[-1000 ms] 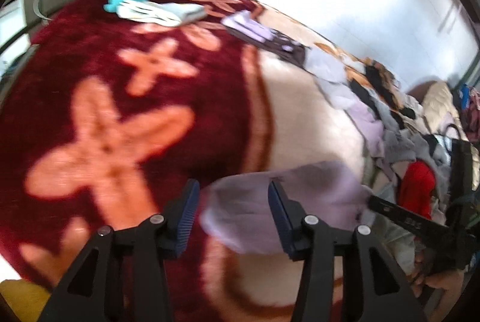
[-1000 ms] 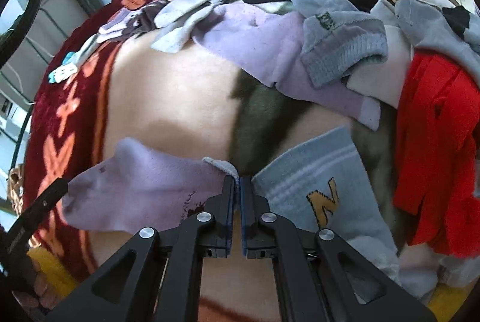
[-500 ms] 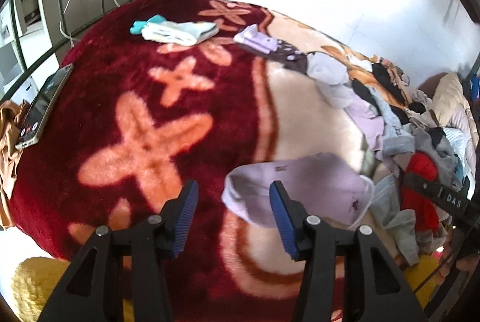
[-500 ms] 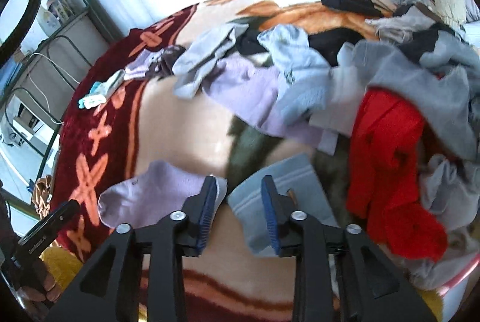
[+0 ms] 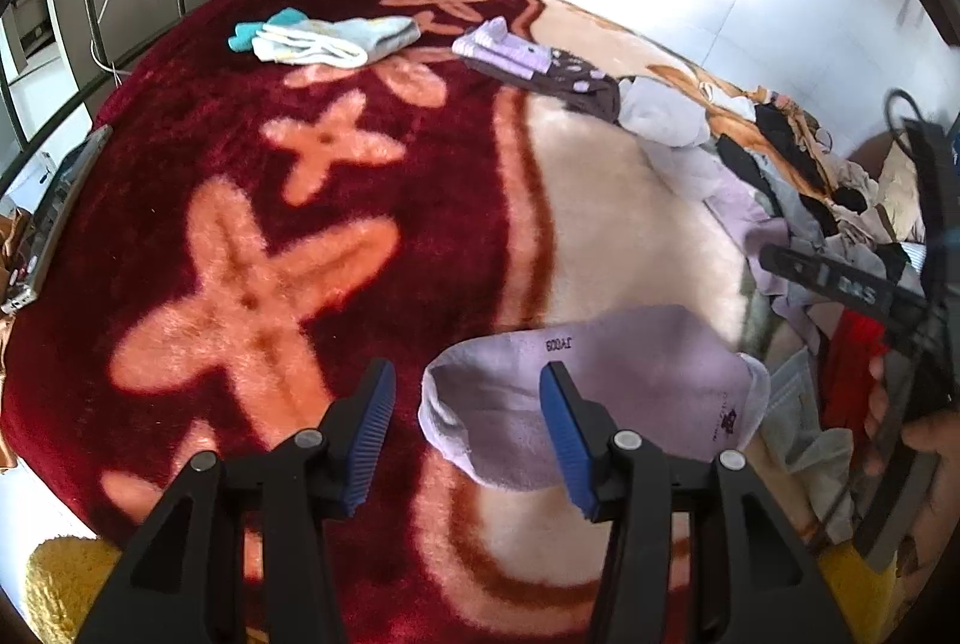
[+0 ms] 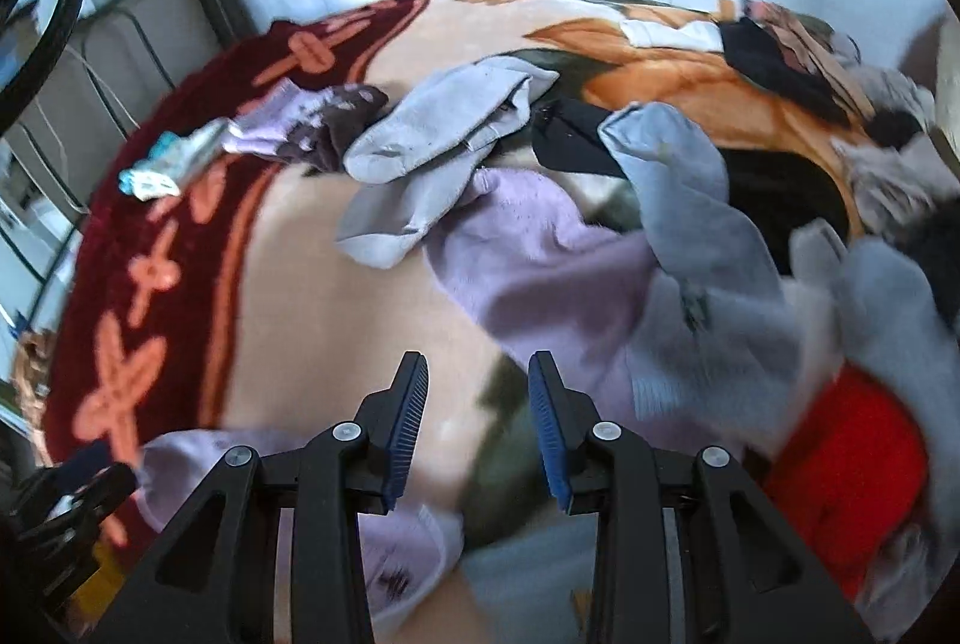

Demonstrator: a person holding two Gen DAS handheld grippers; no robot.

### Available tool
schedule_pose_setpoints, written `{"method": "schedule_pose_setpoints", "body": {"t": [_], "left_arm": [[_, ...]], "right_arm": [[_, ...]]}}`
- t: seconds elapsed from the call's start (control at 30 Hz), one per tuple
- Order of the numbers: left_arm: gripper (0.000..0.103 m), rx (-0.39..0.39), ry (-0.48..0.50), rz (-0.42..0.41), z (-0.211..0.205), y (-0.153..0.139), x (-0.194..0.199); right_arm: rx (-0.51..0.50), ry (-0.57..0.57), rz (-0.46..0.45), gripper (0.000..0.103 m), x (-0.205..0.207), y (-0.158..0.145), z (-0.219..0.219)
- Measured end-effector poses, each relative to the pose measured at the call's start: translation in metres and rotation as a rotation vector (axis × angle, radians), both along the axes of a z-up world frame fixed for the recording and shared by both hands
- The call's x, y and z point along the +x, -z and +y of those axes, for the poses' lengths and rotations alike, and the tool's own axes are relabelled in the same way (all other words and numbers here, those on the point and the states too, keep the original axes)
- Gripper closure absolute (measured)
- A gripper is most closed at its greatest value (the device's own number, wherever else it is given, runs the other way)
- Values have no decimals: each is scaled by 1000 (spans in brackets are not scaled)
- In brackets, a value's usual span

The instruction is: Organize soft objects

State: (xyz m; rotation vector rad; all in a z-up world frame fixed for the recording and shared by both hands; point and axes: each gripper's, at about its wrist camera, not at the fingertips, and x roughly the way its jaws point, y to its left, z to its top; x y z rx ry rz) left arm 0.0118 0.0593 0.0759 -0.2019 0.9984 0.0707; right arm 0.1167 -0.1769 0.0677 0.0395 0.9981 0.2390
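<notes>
A lilac sock lies flat on the cream part of the blanket, its cuff just ahead of my open left gripper, whose right finger overlaps it. In the right wrist view the same lilac sock lies low under my open right gripper, which holds nothing. A second lilac sock sits ahead of that gripper at the edge of a sock pile. Two paired sets rest far back: a pale blue pair and a purple-brown pair.
The red and cream flowered blanket covers the bed. A red garment and a grey-blue sock lie at the pile's near side. A phone sits on the left bed edge. A hand holds the right gripper.
My right gripper opened, let go of the lilac sock and lifted, now facing the pile. My left gripper pulled back from the sock, still open.
</notes>
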Motion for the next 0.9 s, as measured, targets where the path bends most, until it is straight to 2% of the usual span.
{"method": "schedule_pose_setpoints", "body": {"t": [0.23,0.43,0.57,0.7,0.8,0.87,0.9], "left_arm": [[50,29,30,8,-1,10,11],[50,38,44,9,-2,13,15],[50,36,40,10,-1,13,14],[49,36,32,8,1,13,14],[49,40,28,7,2,13,14],[49,44,30,7,2,13,13],[49,44,31,6,2,13,13]], "right_arm": [[-111,0,25,68,29,31,7],[-90,21,8,68,28,37,3],[-7,59,28,68,31,39,-7],[-8,54,33,68,32,38,-7],[9,73,35,77,32,38,-10],[22,90,41,89,32,37,-16],[33,95,45,92,32,37,-19]]}}
